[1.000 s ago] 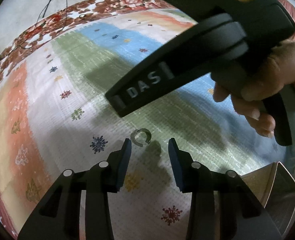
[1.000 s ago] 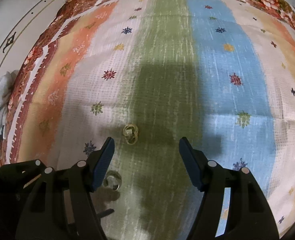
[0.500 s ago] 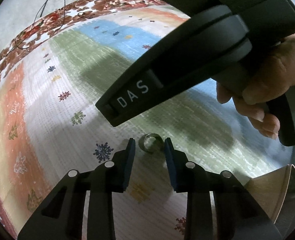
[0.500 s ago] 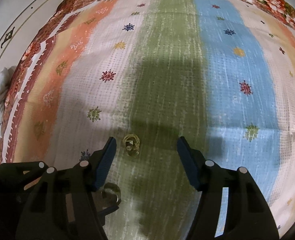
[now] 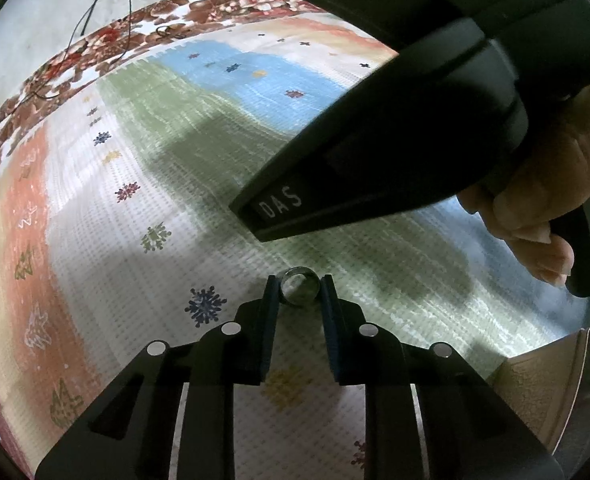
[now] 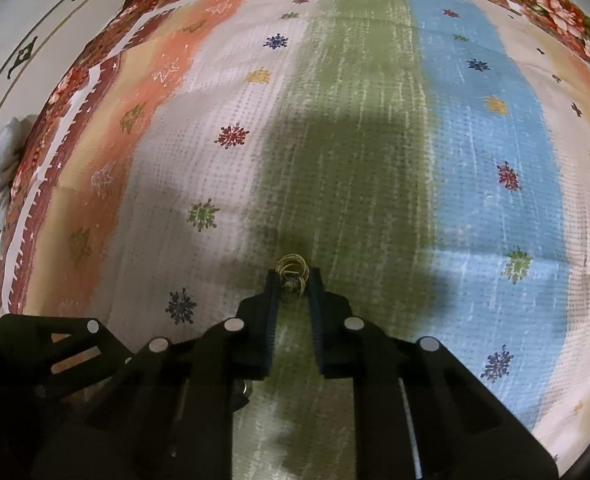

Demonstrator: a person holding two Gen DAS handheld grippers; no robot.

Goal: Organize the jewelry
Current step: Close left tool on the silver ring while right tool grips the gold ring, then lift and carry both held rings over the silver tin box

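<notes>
A silver ring [image 5: 298,290] lies on the striped cloth [image 5: 143,184], between the tips of my left gripper [image 5: 299,292]. Its jaws are closing and both pads touch the ring's sides. In the right wrist view a small gold earring of looped wire [image 6: 292,271] sits at the tips of my right gripper [image 6: 293,280], which is shut on it over the green stripe. The right gripper's black body [image 5: 395,140] and the hand holding it [image 5: 543,200] fill the upper right of the left wrist view.
The corner of a beige open box [image 5: 555,380] shows at the lower right of the left wrist view. Thin cables [image 5: 95,12] lie on the pale floor beyond the cloth's flowered border. Part of the left gripper [image 6: 55,352] is at the right view's lower left.
Both grippers have narrowed from wide open. The left fingers came up around the silver ring and touch it. The right fingers closed onto the gold earring.
</notes>
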